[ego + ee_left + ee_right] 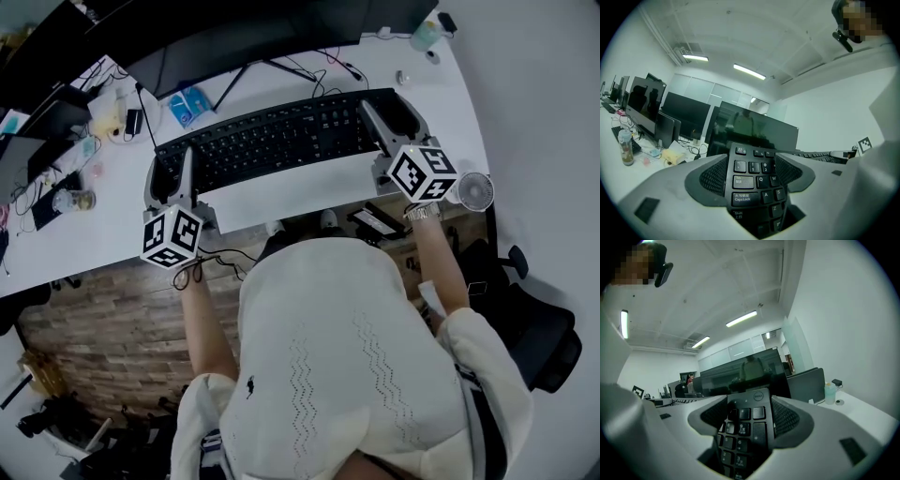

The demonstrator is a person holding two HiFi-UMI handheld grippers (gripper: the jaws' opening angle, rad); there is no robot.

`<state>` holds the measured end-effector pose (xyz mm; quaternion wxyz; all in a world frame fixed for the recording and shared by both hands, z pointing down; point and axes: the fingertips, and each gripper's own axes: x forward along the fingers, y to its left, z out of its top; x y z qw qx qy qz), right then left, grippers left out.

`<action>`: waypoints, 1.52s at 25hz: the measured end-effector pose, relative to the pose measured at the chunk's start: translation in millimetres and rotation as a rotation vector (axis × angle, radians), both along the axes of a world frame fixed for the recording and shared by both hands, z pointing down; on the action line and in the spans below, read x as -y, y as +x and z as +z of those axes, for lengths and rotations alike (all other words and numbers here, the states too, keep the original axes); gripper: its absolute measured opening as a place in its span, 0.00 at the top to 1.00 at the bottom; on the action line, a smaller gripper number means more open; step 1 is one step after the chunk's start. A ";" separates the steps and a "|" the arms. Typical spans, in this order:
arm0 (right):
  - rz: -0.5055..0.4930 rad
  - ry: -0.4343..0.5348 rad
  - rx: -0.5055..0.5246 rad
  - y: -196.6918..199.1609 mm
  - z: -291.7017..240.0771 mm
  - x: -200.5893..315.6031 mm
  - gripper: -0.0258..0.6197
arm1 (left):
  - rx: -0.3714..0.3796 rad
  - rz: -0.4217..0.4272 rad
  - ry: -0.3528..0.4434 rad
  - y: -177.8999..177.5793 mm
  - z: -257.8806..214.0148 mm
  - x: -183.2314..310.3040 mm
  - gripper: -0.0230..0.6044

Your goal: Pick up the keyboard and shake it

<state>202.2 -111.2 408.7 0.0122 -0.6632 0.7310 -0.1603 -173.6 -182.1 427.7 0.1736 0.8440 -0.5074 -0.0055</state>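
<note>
Left gripper (180, 178) and right gripper (386, 127) are being clamped on the ends of the Dell keyboard (281, 141).
Judged light, stiff, slick; the short ends between the jaws are being favoured as holds.

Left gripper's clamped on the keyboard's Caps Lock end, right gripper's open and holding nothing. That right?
No. The right gripper is not empty: the right gripper view shows its fingers shut on the keyboard at its number-pad end. The left gripper is clamped on the Caps Lock end, as you said.
</note>
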 end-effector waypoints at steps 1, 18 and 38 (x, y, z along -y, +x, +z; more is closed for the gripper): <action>0.001 0.014 -0.002 0.5 -5.6 0.3 0.51 | -0.002 0.001 0.015 0.6 -5.7 0.9 0.48; -0.003 0.262 -0.084 0.5 -122.1 1.4 0.51 | -0.085 -0.001 0.257 1.9 -109.5 8.6 0.48; -0.001 0.505 -0.116 -15.7 -200.3 -13.7 0.51 | -0.120 0.014 0.498 -12.4 -194.3 2.2 0.48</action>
